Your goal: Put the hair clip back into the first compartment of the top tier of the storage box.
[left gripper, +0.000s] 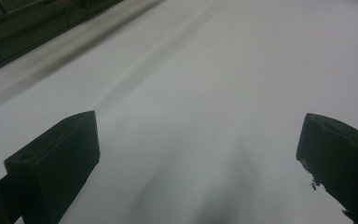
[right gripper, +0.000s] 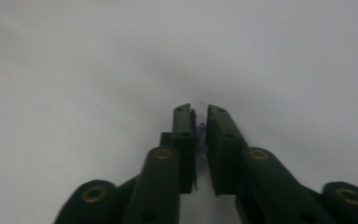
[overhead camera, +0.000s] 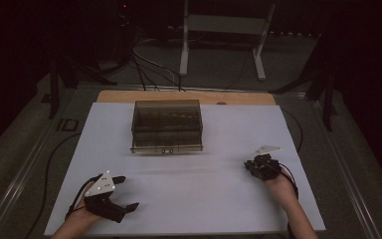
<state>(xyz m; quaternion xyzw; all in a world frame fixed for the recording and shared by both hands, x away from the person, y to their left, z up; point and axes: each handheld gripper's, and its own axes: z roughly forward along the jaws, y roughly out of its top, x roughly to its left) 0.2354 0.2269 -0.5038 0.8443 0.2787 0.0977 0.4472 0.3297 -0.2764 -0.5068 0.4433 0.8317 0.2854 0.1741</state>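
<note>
Purple scrap (right gripper: 201, 127) is sitting pinched between the right gripper (right gripper: 199, 111) jaws, nearly closed; left gripper (left gripper: 196, 140) is hanging wide open, holding nothing. I'd keep squeezing gently.

Black tongs (overhead camera: 123, 192); white table (overhead camera: 204, 199); smoky brown, seemingly translucent box (overhead camera: 166, 125).

A wooden table (overhead camera: 129, 96) carries a white sheet (overhead camera: 219, 199) that covers nearly all of it — only a strip of wood shows along the far edge. A dark see-through box (overhead camera: 166, 126) stands on the sheet, toward the far side — near the middle.
</note>
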